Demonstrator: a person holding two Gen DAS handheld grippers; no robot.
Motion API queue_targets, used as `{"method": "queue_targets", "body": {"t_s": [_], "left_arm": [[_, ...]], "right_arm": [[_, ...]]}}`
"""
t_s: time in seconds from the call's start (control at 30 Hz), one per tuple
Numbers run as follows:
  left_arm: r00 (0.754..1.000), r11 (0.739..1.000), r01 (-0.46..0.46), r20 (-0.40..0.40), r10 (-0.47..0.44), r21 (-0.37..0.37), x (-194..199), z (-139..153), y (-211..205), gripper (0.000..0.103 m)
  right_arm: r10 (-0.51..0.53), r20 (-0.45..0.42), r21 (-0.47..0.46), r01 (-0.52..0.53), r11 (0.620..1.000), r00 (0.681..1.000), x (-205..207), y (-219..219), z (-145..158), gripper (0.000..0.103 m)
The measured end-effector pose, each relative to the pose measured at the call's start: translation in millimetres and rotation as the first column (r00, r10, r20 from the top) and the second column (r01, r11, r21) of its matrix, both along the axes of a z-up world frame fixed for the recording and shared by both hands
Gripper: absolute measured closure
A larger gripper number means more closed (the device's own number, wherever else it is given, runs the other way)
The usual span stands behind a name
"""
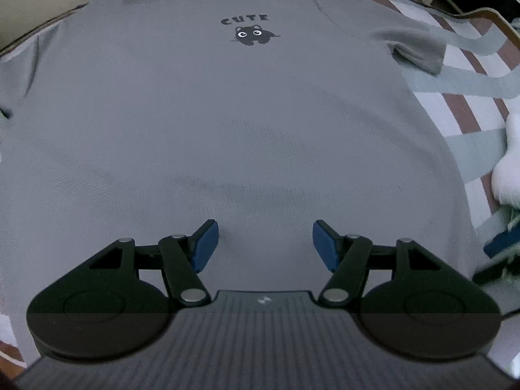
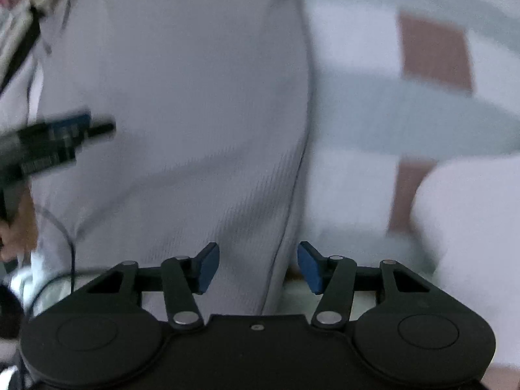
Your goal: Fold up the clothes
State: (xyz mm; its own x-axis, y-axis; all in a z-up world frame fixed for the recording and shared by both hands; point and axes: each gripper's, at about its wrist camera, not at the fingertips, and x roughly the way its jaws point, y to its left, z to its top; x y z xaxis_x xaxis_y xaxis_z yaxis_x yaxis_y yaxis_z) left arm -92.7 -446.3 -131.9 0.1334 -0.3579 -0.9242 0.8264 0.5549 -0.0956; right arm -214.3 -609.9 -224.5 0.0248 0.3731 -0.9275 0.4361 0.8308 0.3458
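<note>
Checked bedding in pale green, white and brown squares carries everything, and most of it is covered by the grey T-shirt, which lies spread flat and face up straight ahead of the left gripper, its cat print far beyond the fingertips and one short sleeve out flat ahead and to the right of them. No fold shows in the shirt as it lies. Both pairs of fingers stand wide apart and hold nothing. The left gripper sits over the lower body of the shirt; the right gripper straddles the shirt's side seam, with cloth ahead-left of its fingers and bare bedding ahead-right.

Biggest risk, as I judge it: the shirt is thin and two layers thick, so fingers closing on it could pinch only the top layer and the back would drag behind. Next, the right fingers could catch the bedding along with the edge. A white soft object far right of the left fingers could snag a swung sleeve. Smallest: the right view is blurred, so the edge is poorly placed
</note>
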Motion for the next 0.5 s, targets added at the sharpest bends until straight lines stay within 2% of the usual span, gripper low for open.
{"method": "queue_targets", "body": {"t_s": [0.07,0.17,0.23,0.4,0.5], "left_arm": [[1.0,1.0,0.003,0.015,-0.003,0.003,-4,4,4,0.039],[0.998,1.0,0.0,0.066,-0.002,0.03,-7,8,17,0.039],[0.997,0.998,-0.019,0.073,0.015,0.061,-4,6,25,0.039],[0.997,0.99,-0.058,0.064,0.051,0.129,2,1,42,0.039],[0.997,0.991,-0.061,0.06,0.054,0.119,6,11,40,0.039]], "right_arm": [[0.051,-0.019,0.003,-0.051,0.999,0.999,2,9,-5,0.097],[0.109,-0.01,-0.052,-0.11,0.993,0.994,2,18,5,0.098],[0.126,-0.005,-0.087,-0.126,0.988,0.992,0,20,13,0.099],[0.094,-0.067,-0.07,-0.098,0.993,0.993,-3,21,1,0.098],[0.095,-0.115,-0.083,-0.105,0.991,0.989,1,22,-2,0.088]]}}
